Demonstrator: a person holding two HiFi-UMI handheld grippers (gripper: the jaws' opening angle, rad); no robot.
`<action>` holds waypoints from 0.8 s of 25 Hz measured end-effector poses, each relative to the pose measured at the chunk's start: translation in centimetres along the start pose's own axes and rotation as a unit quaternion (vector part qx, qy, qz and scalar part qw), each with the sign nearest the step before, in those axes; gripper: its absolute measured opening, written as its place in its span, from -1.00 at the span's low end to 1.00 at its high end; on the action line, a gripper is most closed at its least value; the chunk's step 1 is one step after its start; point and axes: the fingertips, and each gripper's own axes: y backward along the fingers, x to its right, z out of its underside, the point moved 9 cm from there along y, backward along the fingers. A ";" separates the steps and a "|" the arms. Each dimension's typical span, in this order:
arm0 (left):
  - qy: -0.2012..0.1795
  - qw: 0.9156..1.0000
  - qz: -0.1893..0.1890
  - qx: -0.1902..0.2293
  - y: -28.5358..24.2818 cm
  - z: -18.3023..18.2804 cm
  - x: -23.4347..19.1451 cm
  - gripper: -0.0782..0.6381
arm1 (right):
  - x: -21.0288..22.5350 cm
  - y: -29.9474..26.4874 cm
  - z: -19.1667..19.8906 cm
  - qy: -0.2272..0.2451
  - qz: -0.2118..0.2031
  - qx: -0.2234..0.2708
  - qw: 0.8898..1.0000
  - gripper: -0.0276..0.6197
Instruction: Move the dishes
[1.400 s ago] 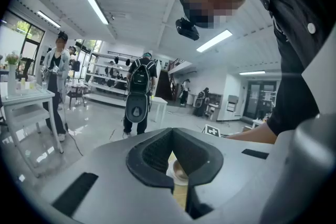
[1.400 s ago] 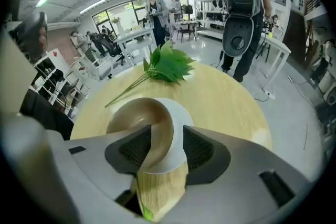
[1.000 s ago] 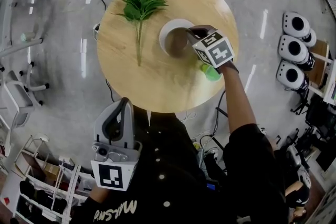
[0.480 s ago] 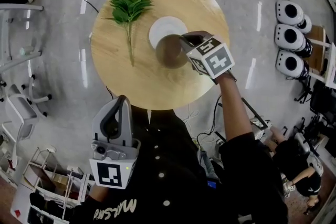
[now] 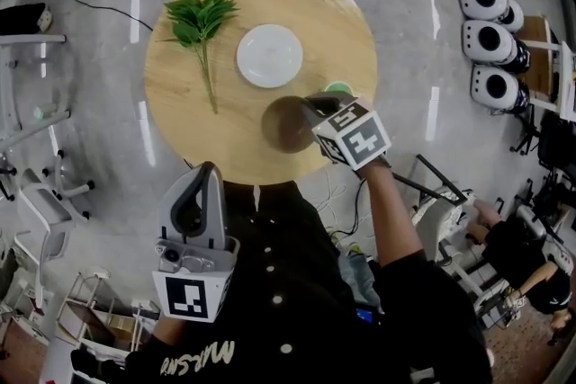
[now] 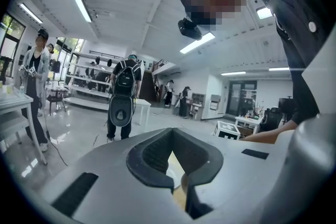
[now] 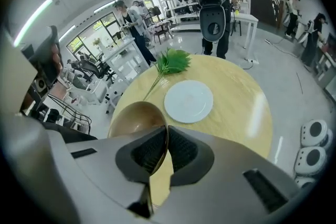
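My right gripper (image 5: 310,108) is shut on the rim of a brown bowl (image 5: 286,123), which hangs tilted above the near part of the round wooden table (image 5: 180,103). In the right gripper view the rim is pinched between the pads of that gripper (image 7: 166,131), and the bowl (image 7: 134,118) sticks out to the left. A white plate (image 5: 269,56) lies bare in the table's middle, and it shows too in the right gripper view (image 7: 189,101). My left gripper (image 5: 211,171) stays close to my body off the table; its tips (image 6: 170,131) meet with nothing between them.
A green leafy sprig (image 5: 200,21) lies on the table's left side. A green cup (image 5: 339,89) peeks out behind the right gripper. Three white round units (image 5: 490,40) stand on the floor at right, and chairs and racks at left. People stand beyond the table.
The right gripper has lifted the brown bowl off the white plate and carried it toward the table's near edge. The plate now lies uncovered. The left gripper has barely shifted.
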 end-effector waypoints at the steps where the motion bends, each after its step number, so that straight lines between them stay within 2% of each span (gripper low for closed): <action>1: -0.001 1.000 0.003 -0.001 0.0 0.0 0.2 -0.76 | -0.2 0.0 0.6 -0.010 0.002 -0.001 1.000 -0.88; 7: -0.004 1.000 0.017 -0.012 -0.3 0.7 0.6 -0.76 | -1.0 -1.1 4.3 -0.109 0.032 0.026 0.993 -0.88; 13: -0.006 0.999 0.025 -0.027 -0.4 1.7 1.0 -0.76 | -0.3 -2.6 8.5 -0.219 0.052 0.062 0.972 -0.88; 20: -0.007 0.998 0.034 -0.046 -1.0 3.1 1.5 -0.76 | 1.0 -4.3 11.3 -0.295 0.070 0.089 0.949 -0.88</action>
